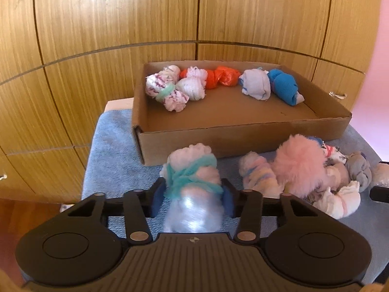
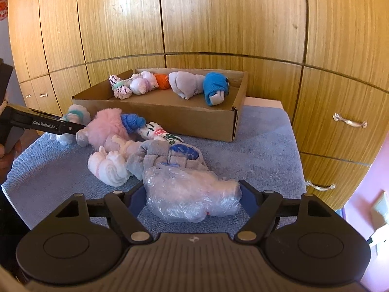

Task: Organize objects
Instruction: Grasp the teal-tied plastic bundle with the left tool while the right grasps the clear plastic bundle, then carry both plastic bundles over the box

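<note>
1. Your left gripper is clenched on a rolled white sock bundle tied with a teal band; both blue pads press its sides. In the left wrist view the bundle stands at 6 o'clock of the cardboard box, close to the box's near wall, over the blue towel.
2. Your right gripper has a crinkled clear plastic bundle between its fingers. The pads sit against both of its ends, so it reads as grasped. The bundle rests on the towel, at 5 o'clock of the loose pile.
3. The pile lies on the towel in front of the box. In the right wrist view, a grey sock roll with a blue patch touches the plastic bundle at its 12 o'clock.
4. At 9 o'clock of the grey roll lies a white and pink roll. A fluffy pink bundle sits farther back at 11 o'clock, with a blue knitted roll against it and a white patterned sock just beside that.
5. Inside the box, along its far wall, you have a row: a white and purple roll at the left end, white rolls, an orange bundle, a pale grey roll, and a bright blue roll at the right end.
6. Wooden cabinet doors stand behind the box.
</note>
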`<state>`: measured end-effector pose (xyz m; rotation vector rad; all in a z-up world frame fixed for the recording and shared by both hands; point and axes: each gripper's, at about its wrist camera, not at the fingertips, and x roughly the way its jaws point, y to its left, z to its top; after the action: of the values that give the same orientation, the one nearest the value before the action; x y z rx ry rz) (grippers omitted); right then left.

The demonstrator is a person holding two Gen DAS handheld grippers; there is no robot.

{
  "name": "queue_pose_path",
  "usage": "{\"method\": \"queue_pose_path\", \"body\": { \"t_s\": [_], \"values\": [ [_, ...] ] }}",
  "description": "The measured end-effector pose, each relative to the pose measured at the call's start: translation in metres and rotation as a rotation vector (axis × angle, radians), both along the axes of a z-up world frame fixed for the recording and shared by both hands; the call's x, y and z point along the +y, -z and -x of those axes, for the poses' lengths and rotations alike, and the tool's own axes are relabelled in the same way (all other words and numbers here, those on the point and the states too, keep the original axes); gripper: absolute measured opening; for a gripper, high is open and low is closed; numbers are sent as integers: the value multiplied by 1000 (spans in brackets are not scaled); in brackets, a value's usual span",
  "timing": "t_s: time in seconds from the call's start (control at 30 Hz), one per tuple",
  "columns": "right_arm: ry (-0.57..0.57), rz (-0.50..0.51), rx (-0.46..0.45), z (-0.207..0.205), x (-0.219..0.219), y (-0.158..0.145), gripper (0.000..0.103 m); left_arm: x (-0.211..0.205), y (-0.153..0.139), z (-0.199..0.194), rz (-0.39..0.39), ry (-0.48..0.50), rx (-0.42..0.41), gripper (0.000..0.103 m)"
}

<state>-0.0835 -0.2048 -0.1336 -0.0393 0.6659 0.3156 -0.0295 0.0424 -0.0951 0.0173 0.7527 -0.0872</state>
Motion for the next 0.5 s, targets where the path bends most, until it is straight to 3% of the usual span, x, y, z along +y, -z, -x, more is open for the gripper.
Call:
{"method": "queue_pose_path", "body": {
  "t_s": [0.37,0.5],
  "values": [
    [7,-3,12,0,5,3,73,3,5,-9,-4,-14,14,55],
    [16,-15,15,1,1,4,71,2,4,-7,-14,-6,7,48]
  ]
}}
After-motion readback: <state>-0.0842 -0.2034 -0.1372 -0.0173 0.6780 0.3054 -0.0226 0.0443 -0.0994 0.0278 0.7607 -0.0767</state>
